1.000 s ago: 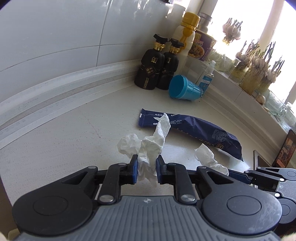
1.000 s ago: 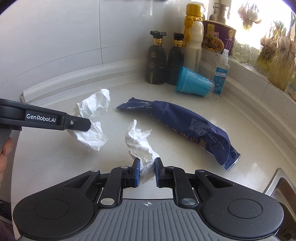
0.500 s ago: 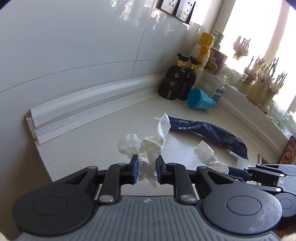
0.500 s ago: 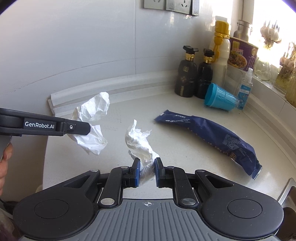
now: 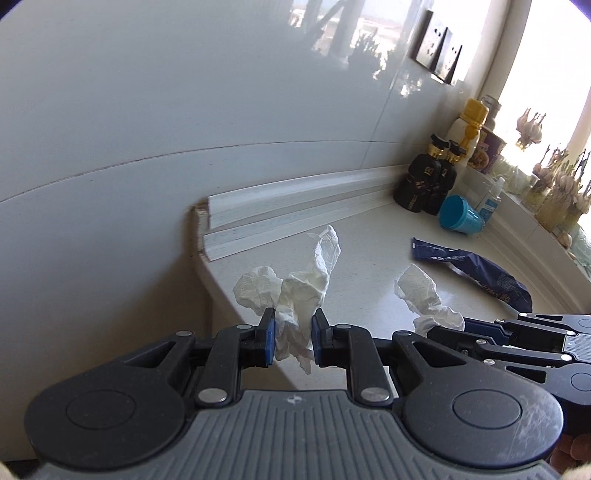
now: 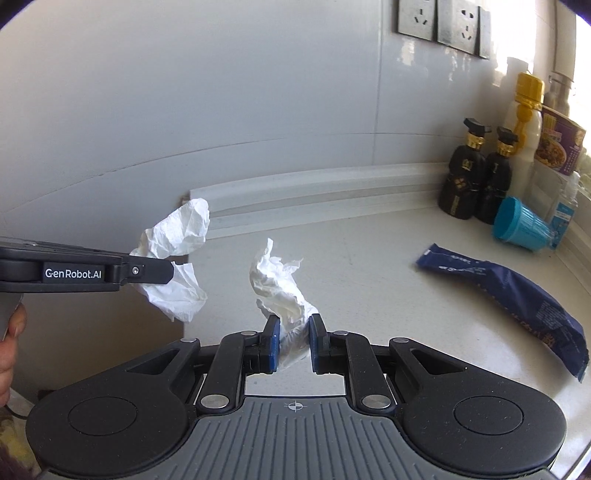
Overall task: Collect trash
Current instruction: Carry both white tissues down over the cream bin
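- The white tiled wall (image 6: 221, 110) is filling the background, with wall sockets (image 6: 439, 20) sitting high on it and a pale moulded strip (image 6: 314, 184) running along its foot.
- The light speckled surface (image 6: 369, 295) is stretching out under both grippers, ending at a rounded corner on the left.
- A long dark blue snack wrapper (image 6: 517, 291) is lying flat on the surface toward the right, well apart from both grippers.
- A cluster of bottles is standing in the far corner: two black bottles with gold collars (image 6: 476, 181), and a tall white bottle with a yellow cap (image 6: 524, 122) behind them.
- A blue plastic cup (image 6: 517, 225) is lying tipped on its side just in front of the black bottles, beside a small clear bottle (image 5: 491, 201).
- The left gripper (image 5: 293, 334) is holding a crumpled white tissue (image 5: 306, 284) up off the surface, its fingers pinched narrow against the wad.
- The right gripper (image 6: 291, 341) is holding a second crumpled tissue (image 6: 277, 284), its fingers likewise closed tight on the paper, clear of the surface.
- In the right wrist view, the left gripper is reaching in from the left edge, with a person's thumb (image 6: 14, 321) showing beside it.
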The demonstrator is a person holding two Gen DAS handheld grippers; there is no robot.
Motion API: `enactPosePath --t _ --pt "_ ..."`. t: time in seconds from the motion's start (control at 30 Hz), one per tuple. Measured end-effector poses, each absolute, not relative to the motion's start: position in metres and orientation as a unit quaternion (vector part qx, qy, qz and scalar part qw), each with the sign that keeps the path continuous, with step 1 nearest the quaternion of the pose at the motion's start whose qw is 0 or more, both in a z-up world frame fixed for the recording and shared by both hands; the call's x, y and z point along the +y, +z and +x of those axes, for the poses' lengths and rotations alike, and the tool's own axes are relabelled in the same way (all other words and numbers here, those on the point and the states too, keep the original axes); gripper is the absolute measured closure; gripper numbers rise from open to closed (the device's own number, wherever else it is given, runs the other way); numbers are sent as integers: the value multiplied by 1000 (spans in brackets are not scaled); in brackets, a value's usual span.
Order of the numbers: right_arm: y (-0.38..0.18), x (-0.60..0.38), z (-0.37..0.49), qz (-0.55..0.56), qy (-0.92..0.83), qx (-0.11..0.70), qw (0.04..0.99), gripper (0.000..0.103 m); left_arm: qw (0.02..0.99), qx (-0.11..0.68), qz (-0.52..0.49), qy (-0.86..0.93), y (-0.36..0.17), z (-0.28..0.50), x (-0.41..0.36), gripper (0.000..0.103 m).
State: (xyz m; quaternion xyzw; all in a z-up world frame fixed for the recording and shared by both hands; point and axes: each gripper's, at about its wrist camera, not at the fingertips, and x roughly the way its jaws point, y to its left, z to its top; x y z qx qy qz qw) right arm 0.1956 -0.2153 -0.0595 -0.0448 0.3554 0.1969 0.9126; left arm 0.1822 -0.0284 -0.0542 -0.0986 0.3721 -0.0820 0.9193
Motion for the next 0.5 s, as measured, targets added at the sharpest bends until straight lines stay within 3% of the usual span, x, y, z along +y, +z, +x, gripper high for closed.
enactPosePath --t 0.5 --pt "-77 -120 177 -80 286 378 877 88 905 411 -114 -7 -87 147 41 86"
